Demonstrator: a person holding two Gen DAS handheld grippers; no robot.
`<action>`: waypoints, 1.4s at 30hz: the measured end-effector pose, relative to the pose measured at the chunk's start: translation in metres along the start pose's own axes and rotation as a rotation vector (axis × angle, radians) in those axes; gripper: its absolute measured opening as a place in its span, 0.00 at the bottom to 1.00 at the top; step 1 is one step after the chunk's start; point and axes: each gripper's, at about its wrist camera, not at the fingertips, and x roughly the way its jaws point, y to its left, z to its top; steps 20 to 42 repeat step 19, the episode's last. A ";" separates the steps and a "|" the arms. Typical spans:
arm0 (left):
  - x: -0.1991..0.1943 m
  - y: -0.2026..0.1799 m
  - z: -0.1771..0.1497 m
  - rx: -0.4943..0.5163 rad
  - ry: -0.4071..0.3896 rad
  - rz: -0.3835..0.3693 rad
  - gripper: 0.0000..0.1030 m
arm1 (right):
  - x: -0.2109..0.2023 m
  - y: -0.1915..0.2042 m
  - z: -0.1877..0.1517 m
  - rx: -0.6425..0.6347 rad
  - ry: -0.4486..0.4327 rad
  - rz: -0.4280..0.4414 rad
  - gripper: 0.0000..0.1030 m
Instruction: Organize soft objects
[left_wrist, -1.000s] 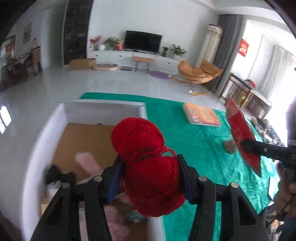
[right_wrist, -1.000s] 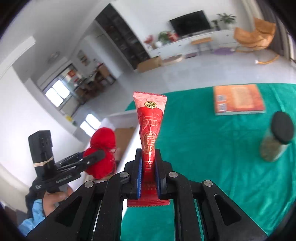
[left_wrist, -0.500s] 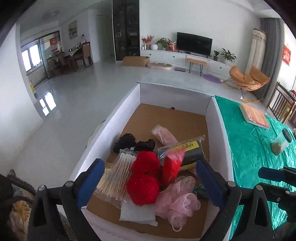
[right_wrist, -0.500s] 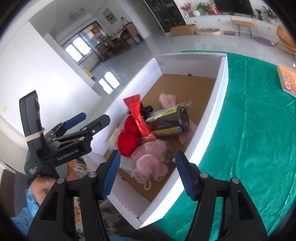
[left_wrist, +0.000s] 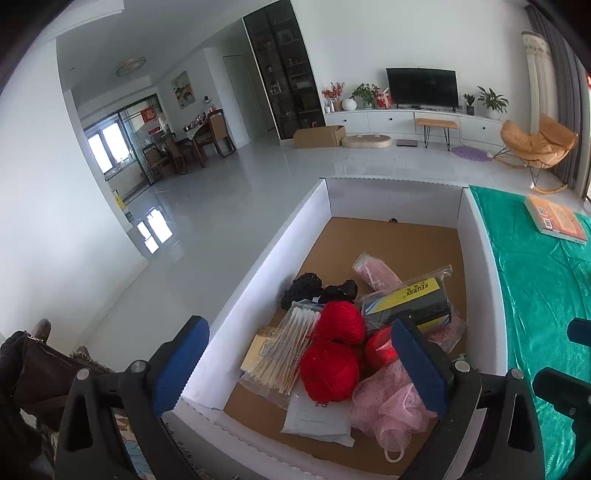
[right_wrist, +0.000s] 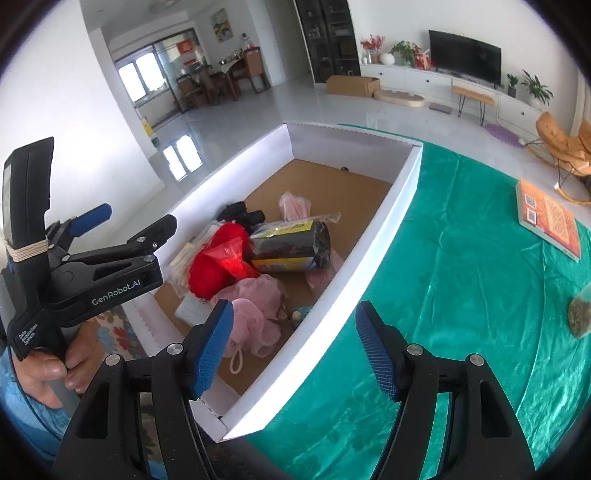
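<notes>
both sets of fingers spread wide and empty over the white box (left_wrist: 476, 236). left gripper (left_wrist: 299, 358) hanging above the near end of the box, blue pads (left_wrist: 181, 363) well apart, nothing between them but the pile below. right gripper (right_wrist: 293, 349) poised over the box's near wall and the green cloth (right_wrist: 461, 280) on the tabletop, fingers just been spreading, nothing clamped.

down in the box: red yarn (left_wrist: 332, 354), two balls touching, lying on the cardboard floor among the rest. red packet (right_wrist: 231, 258) resting tilted against the yarn and the black-and-yellow roll (right_wrist: 291, 247). pink mesh puff (right_wrist: 255, 314) at the near end, just beside the yarn, its loop trailing toward the box wall. bag of cotton swabs (left_wrist: 286, 350) pressed against the yarn's left side, black knitted bits (left_wrist: 314, 288) beyond it, pink pouch (left_wrist: 373, 273) further back.

out on the cloth: orange book (right_wrist: 550, 218) far right, jar (right_wrist: 580, 314) at the picture's edge, both well apart from the box.
</notes>
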 end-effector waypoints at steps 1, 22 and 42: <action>0.002 0.000 0.000 -0.002 0.016 0.003 0.96 | 0.000 0.002 0.000 -0.006 0.004 -0.007 0.70; -0.020 0.020 -0.013 -0.066 0.008 -0.066 0.96 | 0.010 0.023 -0.008 -0.071 0.009 -0.030 0.70; -0.020 0.020 -0.013 -0.066 0.008 -0.066 0.96 | 0.010 0.023 -0.008 -0.071 0.009 -0.030 0.70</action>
